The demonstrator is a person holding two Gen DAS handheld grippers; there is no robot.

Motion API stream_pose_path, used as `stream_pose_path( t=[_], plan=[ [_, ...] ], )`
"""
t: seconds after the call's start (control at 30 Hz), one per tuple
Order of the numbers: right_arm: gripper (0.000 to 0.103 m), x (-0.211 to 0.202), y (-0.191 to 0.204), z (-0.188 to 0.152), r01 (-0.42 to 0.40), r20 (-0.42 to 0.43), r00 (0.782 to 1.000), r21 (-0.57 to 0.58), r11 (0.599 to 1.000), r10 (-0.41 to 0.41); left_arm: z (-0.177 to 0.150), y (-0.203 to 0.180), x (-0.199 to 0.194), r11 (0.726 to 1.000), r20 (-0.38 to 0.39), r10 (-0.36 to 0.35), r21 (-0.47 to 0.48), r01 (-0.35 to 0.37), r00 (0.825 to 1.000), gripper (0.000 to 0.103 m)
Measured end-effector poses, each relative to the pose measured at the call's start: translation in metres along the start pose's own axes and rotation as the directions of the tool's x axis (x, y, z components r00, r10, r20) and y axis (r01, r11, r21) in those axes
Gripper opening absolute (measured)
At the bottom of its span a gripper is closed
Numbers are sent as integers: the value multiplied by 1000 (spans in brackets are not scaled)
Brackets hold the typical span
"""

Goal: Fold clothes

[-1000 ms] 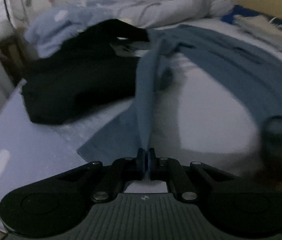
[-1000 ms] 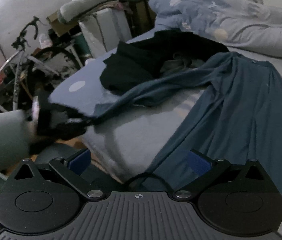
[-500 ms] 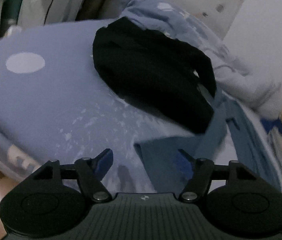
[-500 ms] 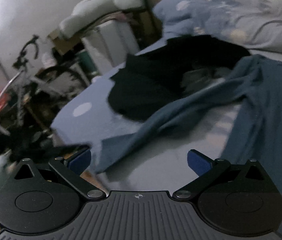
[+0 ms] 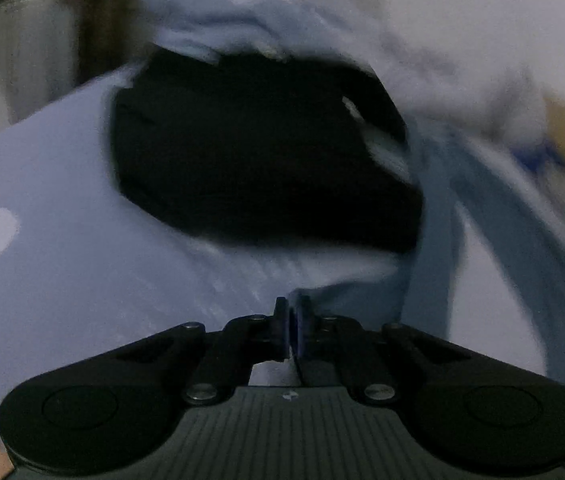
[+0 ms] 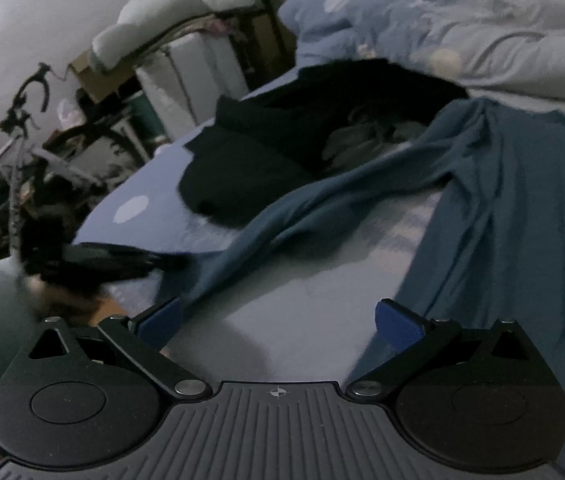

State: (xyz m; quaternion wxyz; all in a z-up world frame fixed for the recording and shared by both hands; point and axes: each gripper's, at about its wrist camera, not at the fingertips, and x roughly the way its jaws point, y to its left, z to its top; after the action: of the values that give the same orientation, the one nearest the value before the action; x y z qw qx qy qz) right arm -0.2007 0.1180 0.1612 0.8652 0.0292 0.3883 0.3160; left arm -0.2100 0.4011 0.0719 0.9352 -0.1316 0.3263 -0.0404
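— What sort of room is it?
— A dim bedroom: a bed (image 6: 138, 208) with a pale blue dotted sheet, a rumpled duvet (image 6: 442, 24) at its head.
— And beside it?
— A white wall (image 6: 22, 20), a bicycle (image 6: 30, 132), a cardboard box (image 6: 90, 76).

bicycle (image 6: 22, 128) left of bed (image 6: 302, 320); rumpled duvet (image 6: 462, 32) behind.

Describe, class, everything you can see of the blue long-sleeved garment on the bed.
The blue garment is a dull slate-blue top of soft, thin-looking fabric, spread mostly flat on the pale bed sheet, with long wrinkles down its body. One long sleeve stretches out from it toward the left gripper, whose fingers are closed at the sleeve's end; the blur hides the exact grip. The sleeve passes right beside the black garment. The right gripper hangs open near its hem, not touching.
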Motion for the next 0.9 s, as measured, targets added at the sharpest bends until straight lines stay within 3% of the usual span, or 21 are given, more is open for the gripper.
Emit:
stream_pose_path(
  t=[0.13,0.23,0.33,0.47,0.53,0.77,0.9],
  plan=[
    [103,1,-19,8,68,35,997,-56,996,-66,25,28,-46,973,209,-28,-218,74,978,7],
    [103,14,-33,19,148,77,987,-146,978,-138,49,34,-70,952,325,-29,-279,125,945,6],
    [101,40,-50,30,228,95,973,-214,950,-212,78,42,-76,944,380,-9,-303,133,925,6],
    [95,89,-70,44,293,93,956,-317,902,-277,118,60,-62,931,399,36,-346,114,916,6],
    [86,98,-69,49,281,87,960,-323,904,-268,136,66,-54,935,396,55,-343,92,917,6],
    [84,132,-68,68,241,63,970,-343,908,-234,192,86,-27,938,385,110,-346,33,916,6],
    [68,152,-67,78,218,49,975,-354,910,-215,212,97,-9,938,363,138,-347,-4,922,6]
  ],
)
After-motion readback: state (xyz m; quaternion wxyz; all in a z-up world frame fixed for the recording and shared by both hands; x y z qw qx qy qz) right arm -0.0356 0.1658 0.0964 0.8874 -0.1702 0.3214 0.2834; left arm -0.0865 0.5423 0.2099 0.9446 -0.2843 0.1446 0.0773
